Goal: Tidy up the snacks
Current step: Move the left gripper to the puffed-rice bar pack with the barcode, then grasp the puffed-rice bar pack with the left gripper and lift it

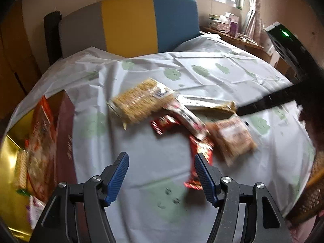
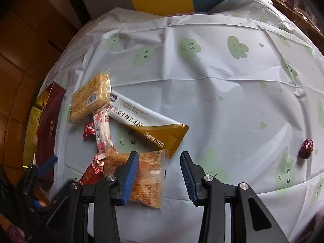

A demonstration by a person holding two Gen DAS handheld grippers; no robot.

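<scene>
- right wrist view: the right gripper (image 2: 160,177) hangs empty, jaws apart, its left pad over the orange wafer pack (image 2: 148,179) on the tablecloth (image 2: 222,101).
- left wrist view: the left gripper (image 1: 161,179) is released and empty; the box (image 1: 40,141) sits at left.
- advice: centre both pads across the wafer pack before closing, avoiding the red wrapper (image 2: 91,172) touching it.

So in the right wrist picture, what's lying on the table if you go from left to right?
Dark red box → small red candy → gold-and-white sachet → red date, far off alone.
</scene>
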